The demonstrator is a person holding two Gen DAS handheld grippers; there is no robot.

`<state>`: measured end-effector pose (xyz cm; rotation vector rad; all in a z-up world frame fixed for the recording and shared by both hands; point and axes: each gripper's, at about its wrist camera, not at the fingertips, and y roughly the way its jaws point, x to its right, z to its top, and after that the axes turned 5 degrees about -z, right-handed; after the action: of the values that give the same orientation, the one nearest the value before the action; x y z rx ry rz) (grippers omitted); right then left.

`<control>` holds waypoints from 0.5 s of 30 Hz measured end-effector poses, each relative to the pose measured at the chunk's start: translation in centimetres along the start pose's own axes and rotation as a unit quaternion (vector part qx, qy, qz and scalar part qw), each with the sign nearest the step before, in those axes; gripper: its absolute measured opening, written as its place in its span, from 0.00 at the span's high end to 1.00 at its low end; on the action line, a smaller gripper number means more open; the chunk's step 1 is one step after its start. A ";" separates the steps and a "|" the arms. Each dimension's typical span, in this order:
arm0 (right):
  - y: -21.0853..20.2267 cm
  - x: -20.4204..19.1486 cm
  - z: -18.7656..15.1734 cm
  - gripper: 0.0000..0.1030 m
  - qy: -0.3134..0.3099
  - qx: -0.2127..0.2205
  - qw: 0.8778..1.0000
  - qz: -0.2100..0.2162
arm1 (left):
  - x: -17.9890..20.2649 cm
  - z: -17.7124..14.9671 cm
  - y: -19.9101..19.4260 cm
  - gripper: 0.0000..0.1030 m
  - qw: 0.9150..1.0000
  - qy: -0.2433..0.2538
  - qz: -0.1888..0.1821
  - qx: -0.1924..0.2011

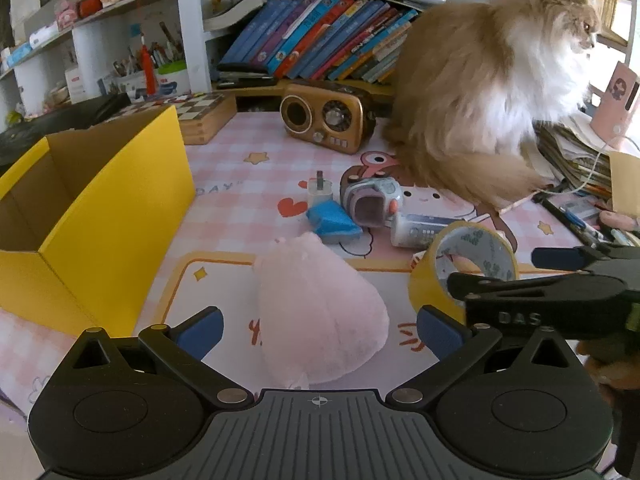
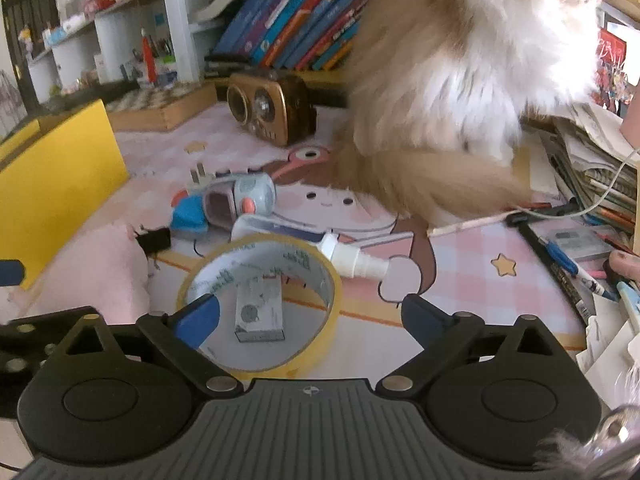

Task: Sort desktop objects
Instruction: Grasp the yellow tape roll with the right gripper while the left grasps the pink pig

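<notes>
- Left claw (image 1: 320, 326) is gaping around the pink plush (image 1: 320, 312), lining up a grab for the yellow box (image 1: 100, 216).
- Right claw (image 2: 310, 318) is hanging released over the tape roll (image 2: 260, 304), one finger inside its ring.

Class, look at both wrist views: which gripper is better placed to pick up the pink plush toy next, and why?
Probably the left gripper: its open fingers already flank the pink plush toy, with the yellow box just to its left. The right gripper is open over the yellow tape roll instead.
</notes>
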<state>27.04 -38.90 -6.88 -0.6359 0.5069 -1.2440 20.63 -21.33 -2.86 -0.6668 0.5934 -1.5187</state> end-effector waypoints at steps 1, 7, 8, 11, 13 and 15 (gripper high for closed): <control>0.3 -0.2 0.0 0.05 -0.003 -0.005 1.000 -0.001 | -0.1 -0.1 -0.1 0.00 1.000 0.000 0.001 0.000; 0.7 -1.5 0.5 0.05 -0.018 0.000 1.000 -0.005 | -0.8 -0.1 -1.0 0.00 1.000 -0.003 0.013 0.007; 0.3 -1.6 0.6 0.05 -0.016 0.008 1.000 -0.013 | -1.0 -0.1 -1.2 0.00 1.000 -0.004 0.015 0.009; -1.1 -1.6 1.0 0.00 -0.007 0.032 0.999 0.000 | -1.4 -0.3 -1.4 0.00 1.000 -0.010 0.019 0.010; -1.4 -2.0 0.9 0.00 -0.016 0.028 0.999 0.017 | -1.7 -0.3 -1.3 0.00 1.000 -0.014 0.021 0.008; -0.6 -2.7 0.5 0.00 -0.033 0.012 0.999 0.025 | -1.8 -0.2 -1.3 0.00 1.000 -0.014 0.022 0.009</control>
<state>26.23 -36.31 -6.06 -0.6381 0.4487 -1.1758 19.61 -19.46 -2.16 -0.6568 0.5694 -1.4701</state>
